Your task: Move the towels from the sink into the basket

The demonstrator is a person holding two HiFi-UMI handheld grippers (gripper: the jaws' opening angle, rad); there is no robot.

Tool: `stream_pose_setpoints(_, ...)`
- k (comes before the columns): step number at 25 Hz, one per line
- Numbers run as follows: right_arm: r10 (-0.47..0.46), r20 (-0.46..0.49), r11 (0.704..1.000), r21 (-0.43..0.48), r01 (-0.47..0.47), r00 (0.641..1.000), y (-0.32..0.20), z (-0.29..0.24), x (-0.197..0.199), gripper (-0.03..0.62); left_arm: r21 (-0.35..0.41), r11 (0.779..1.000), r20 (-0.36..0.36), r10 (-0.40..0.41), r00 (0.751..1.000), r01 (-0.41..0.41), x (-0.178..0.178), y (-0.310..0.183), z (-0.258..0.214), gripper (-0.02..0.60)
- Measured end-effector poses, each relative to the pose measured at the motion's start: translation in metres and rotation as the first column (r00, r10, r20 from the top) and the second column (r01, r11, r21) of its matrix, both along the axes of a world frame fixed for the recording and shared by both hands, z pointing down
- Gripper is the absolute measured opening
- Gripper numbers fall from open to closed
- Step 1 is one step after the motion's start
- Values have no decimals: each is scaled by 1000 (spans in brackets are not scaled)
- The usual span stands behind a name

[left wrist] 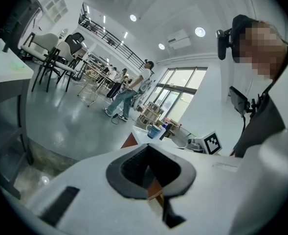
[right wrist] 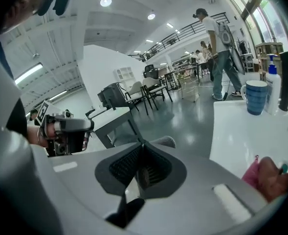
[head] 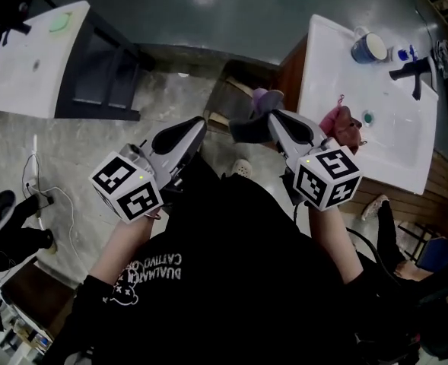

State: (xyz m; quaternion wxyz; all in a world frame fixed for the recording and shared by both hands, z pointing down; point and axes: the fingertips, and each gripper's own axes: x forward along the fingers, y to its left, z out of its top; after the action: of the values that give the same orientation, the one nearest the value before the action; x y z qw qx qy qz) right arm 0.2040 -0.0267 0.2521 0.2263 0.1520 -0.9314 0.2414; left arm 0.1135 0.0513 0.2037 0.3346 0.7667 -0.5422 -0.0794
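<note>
**Head view:** the left claw (head: pixel 195 125) and the right claw (head: pixel 243 130), each carried in a hand, were held side by side above the floor, beside the white sink (head: pixel 391 139). A pink towel (head: pixel 338 120) lay in the sink basin near its left rim, just beside the body of the right claw. A blue mug (head: pixel 370 48) and a black tap (head: pixel 414 71) stood at the far end of the sink. **Left gripper view:** the pads of the left claw (left wrist: pixel 151 173) were seen pressed together, with nothing caught between them, and the blue mug (left wrist: pixel 155 130) was visible beyond them. **Right gripper view:** the pads of the right claw (right wrist: pixel 140 168) were likewise pressed together and empty. The pink towel (right wrist: pixel 261 177) was seen at the lower right, lying in the sink (right wrist: pixel 241 131), well apart from the pads.
</note>
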Motion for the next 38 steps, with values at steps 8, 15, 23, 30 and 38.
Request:
stream_pose_setpoints(8, 136, -55, 989, -56, -139, 989, -12, 35, -44, 23, -60, 984, -26, 168, 985, -169, -57, -40, 37, 0)
stream_pose_setpoints(15, 276, -98, 955, -80, -284, 956, -38, 58, -79, 23, -94, 950, -36, 295, 955, -297, -107, -73, 61, 0)
stream_pose_setpoints(23, 352, -137, 927, -81, -365, 926, -62, 82, -112, 23, -118, 920, 20, 379, 925, -374, -150, -99, 80, 0)
stream_pose_setpoints(30, 372, -191, 913, -99, -395, 908, -74, 117, -129, 23, -160, 899, -62, 402, 913, -407, -172, -100, 119, 0)
stream_pose_setpoints(38, 325, -276, 919, -136, -371, 905, -85, 177, -133, 23, -235, 886, -135, 376, 917, -399, -179, -88, 176, 0)
